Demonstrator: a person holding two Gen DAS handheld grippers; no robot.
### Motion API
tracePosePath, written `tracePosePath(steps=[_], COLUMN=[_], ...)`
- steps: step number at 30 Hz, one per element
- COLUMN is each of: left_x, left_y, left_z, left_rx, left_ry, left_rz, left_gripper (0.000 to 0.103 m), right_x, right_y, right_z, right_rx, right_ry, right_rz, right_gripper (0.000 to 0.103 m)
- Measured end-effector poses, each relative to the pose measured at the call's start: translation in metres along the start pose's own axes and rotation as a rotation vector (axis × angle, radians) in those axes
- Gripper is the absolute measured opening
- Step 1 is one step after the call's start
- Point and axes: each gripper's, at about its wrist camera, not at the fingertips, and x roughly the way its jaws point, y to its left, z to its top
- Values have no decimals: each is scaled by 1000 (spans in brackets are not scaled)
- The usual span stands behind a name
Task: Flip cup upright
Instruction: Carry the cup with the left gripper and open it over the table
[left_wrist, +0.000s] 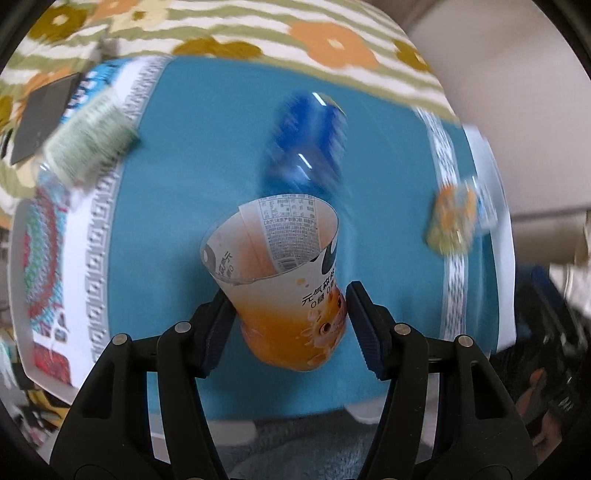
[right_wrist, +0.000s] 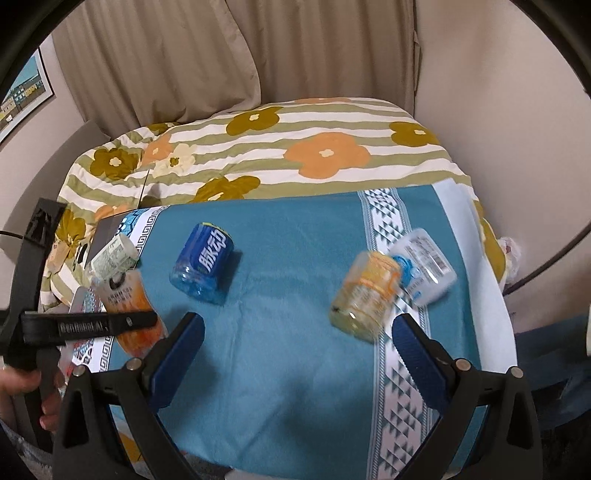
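Observation:
My left gripper (left_wrist: 290, 317) is shut on an orange and white cup (left_wrist: 284, 280), holding it above the teal cloth (left_wrist: 192, 221) with its open mouth pointing away and up. The same cup (right_wrist: 127, 306) shows at the left of the right wrist view, held by the left gripper (right_wrist: 122, 321). My right gripper (right_wrist: 295, 347) is open and empty above the cloth (right_wrist: 288, 258). A blue cup (right_wrist: 203, 264) lies on its side ahead of it, and a yellow cup (right_wrist: 365, 295) lies on its side just before its right finger.
A white cup (right_wrist: 424, 267) lies on its side behind the yellow one. A green and white cup (right_wrist: 112, 256) lies at the cloth's left edge beside a dark box (right_wrist: 105, 232). A flowered quilt (right_wrist: 295, 147) lies beyond, with curtains and wall behind.

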Motion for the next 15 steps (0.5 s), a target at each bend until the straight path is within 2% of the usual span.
tracePosePath(steps=[8,15], left_x=[40,63], left_y=[-52,-72], left_z=[-42,-36], left_rx=[146,210], left_ry=[145,159], left_rz=[4,46], left_gripper=[65,65], right_x=[-13,-11], right_y=[-33,-67], right_z=[-38,-65], right_rx=[67,162], right_ry=[20,53], right_rz=[-10,-38], right_gripper=[102,102])
